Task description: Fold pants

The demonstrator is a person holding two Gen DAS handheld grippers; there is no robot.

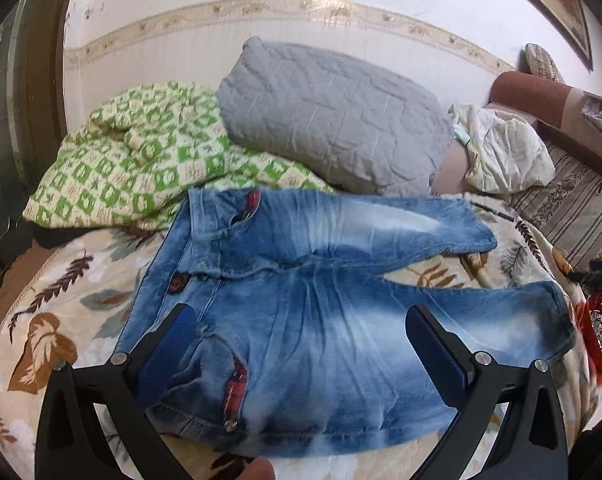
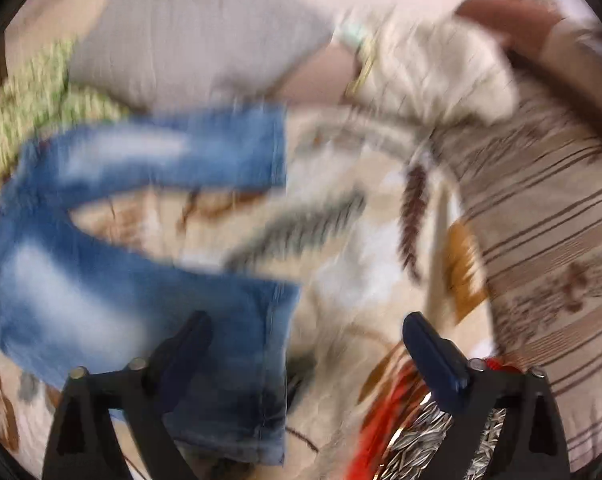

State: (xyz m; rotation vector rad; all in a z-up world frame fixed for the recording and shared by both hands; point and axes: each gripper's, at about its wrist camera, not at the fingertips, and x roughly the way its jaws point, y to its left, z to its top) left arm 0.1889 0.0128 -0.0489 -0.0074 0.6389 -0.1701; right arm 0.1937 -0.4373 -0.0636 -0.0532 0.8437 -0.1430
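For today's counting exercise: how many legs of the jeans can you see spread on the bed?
2. The far leg stretches right below the grey pillow; the near leg lies closer to the camera, its hem by the right edge. They spread apart, neither folded yet.

One pair of jeans [image 1: 321, 320] lies at six o'clock, with one grey pillow [image 1: 333, 116] at twelve, one green checked quilt [image 1: 141, 156] at ten, and two grippers.
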